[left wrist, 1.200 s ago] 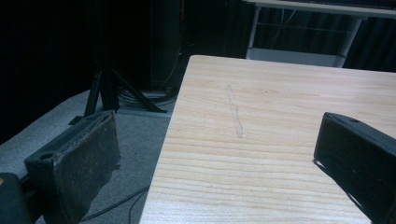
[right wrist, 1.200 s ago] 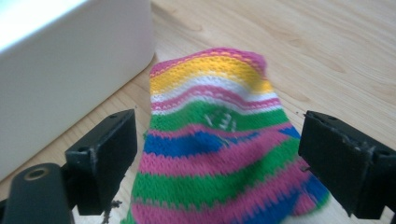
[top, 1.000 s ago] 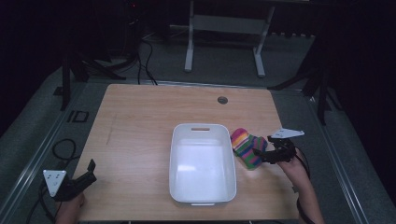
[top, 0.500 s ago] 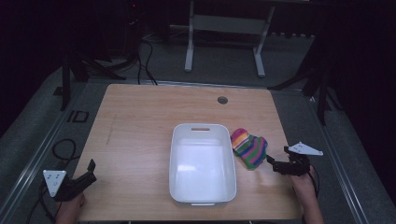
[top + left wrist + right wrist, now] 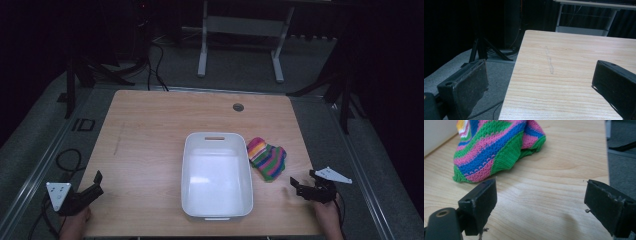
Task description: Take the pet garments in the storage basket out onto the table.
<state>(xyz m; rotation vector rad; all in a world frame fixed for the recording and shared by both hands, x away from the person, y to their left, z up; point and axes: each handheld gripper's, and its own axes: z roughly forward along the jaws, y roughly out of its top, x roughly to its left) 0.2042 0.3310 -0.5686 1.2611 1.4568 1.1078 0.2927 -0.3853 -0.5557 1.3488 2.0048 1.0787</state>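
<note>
Both grippers hold nothing, jaws spread wide. Right gripper (image 5: 306, 189) rests at the near right corner of the table (image 5: 150, 130), and the striped knitted sock (image 5: 267, 159) lies just ahead of it and a little toward the left, near but apart from the jaws. Its long axis seems to run slanted, from the bin toward the right gripper, though the crumpled shape makes this uncertain. Left gripper (image 5: 92, 186) waits at the near left edge, well apart from the sock, so the right one is nearer. White plastic bin (image 5: 187, 165) stands at the centre, empty, and the sock lies just beside its right wall, outside it.
</note>
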